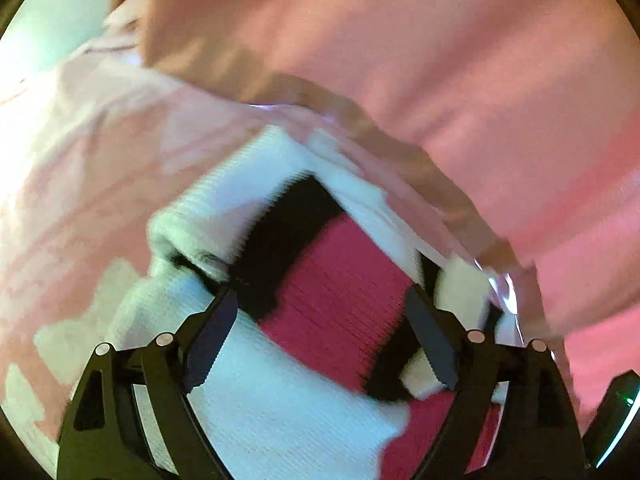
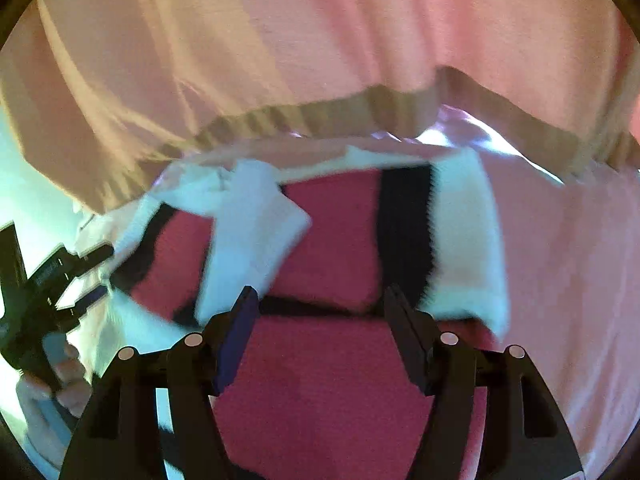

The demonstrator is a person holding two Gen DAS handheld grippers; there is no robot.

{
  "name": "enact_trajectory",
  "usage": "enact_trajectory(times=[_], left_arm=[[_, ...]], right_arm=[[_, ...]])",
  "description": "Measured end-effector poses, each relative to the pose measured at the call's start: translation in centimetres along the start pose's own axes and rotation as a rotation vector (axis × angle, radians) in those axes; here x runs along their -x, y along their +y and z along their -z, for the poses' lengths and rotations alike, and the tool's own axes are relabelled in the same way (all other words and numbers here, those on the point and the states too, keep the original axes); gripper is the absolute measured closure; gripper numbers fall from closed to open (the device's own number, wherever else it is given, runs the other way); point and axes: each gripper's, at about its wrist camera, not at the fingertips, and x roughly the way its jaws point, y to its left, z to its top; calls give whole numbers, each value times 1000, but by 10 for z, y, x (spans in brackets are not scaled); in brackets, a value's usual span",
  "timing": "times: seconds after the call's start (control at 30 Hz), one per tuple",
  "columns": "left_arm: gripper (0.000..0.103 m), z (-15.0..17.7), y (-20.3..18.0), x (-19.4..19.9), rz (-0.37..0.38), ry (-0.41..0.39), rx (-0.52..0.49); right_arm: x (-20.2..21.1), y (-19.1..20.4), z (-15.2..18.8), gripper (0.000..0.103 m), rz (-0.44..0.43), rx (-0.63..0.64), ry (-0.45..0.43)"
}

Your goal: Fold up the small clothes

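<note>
Left wrist view: the left hand-held gripper (image 1: 322,308) stands wide apart, its pads clear of any cloth, nothing held. Below and between its fingers lies a knitted sock (image 1: 332,280) with white, black and deep pink bands, bunched at its white cuff on the left. The sock rests on a pale pink cloth (image 1: 80,152) spread underneath. Beyond it, filling the top and right of the view, hangs a person's pink garment (image 1: 420,40), its hem running just past the sock's far edge. The picture is blurred, so finer detail of the sock cannot be told.

Right wrist view: the right hand-held gripper (image 2: 320,304) is partly open, its fingers standing over the pink middle of the same sock (image 2: 332,240); whether the pads touch the knit cannot be told, and nothing is pinched between them. A white part of the sock is folded over its pink band on the left. At the left edge the left hand-held gripper (image 2: 86,276) shows, held by a hand (image 2: 60,380), close to the sock's left end. The person's pink garment (image 2: 240,40) crowds the top, its ribbed hem just beyond the sock.
</note>
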Motion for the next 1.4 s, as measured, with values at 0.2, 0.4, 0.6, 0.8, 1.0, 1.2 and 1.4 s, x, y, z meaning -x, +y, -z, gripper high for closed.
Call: enact_trajectory(times=[0.2, 0.4, 0.6, 0.8, 1.0, 1.2, 1.4], left_arm=[[26, -17, 52, -35, -41, 64, 165], [62, -28, 63, -39, 11, 82, 158], [66, -27, 75, -37, -2, 86, 180], [63, -17, 56, -38, -44, 76, 131], [63, -16, 56, -36, -2, 58, 189], [94, -31, 54, -21, 40, -43, 194], [94, -46, 43, -3, 37, -148, 98]], right_arm=[[-55, 58, -41, 35, 103, 55, 26], [-65, 52, -51, 96, 91, 25, 3], [10, -26, -27, 96, -8, -102, -104], [-44, -86, 18, 86, -66, -261, 141], [-35, -85, 10, 64, -64, -240, 71], [-9, -58, -17, 96, -51, -108, -47], [67, -26, -52, 96, -61, 77, -367]])
